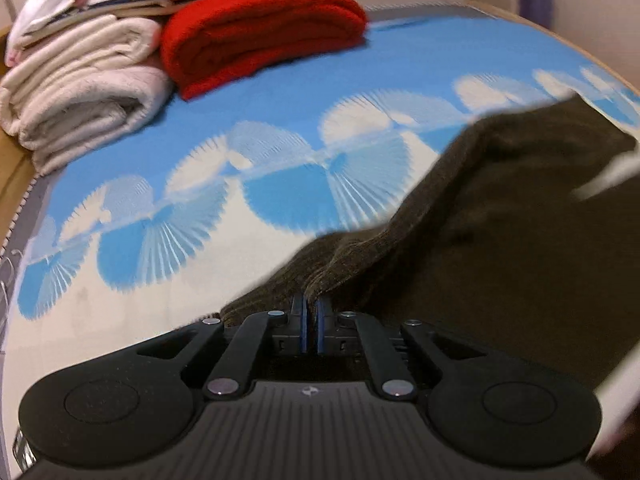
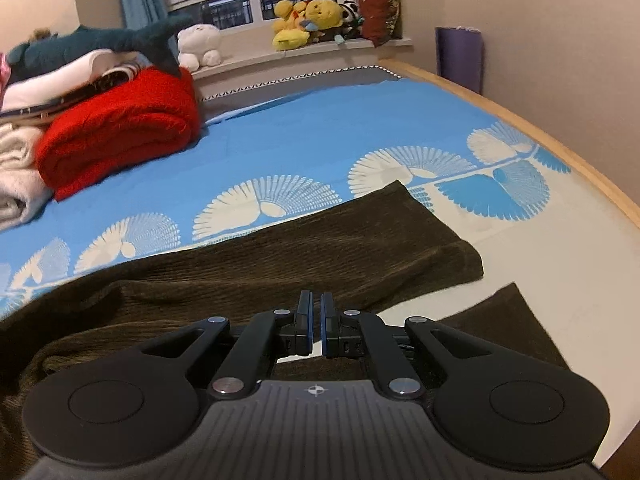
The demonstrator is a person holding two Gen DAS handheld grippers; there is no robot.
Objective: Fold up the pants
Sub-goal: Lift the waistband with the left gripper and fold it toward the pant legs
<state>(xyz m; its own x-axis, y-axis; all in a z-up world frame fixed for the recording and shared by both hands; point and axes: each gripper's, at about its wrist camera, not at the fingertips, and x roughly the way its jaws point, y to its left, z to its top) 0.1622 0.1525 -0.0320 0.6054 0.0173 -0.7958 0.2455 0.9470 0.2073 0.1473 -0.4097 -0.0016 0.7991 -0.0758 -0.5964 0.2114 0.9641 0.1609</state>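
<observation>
I am working two hand-held grippers over a bed covered by a blue sheet [image 2: 320, 128] printed with white fan shapes.

In the left wrist view, my left gripper [image 1: 311, 306] has its blue-lined fingers drawn together on a bunched ridge of dark brown corduroy pants [image 1: 500, 216]. The cloth rises from the pinch and spreads away to the right, lifted off the sheet, its far edge blurred. This view alone shows the pinch; the other camera does not see this gripper.

In the right wrist view, my right gripper [image 2: 316, 304] also has its fingers together, with only a thin slit between the pads. Pale sheet shows through that slit near the base, and brown fabric lies under and around the fingertips; I cannot tell whether any cloth is caught between them. Only this view shows the pants laid out: one leg stretches flat toward the right side of the bed and ends in a squared hem, with a second piece of the same fabric just nearer to me.

A folded red blanket [image 2: 120, 132] and cream towels [image 1: 80, 96] sit at the far left in both views. Only the right view shows the window, a plush shark [image 2: 100, 42] and yellow stuffed toys [image 2: 308, 20].
</observation>
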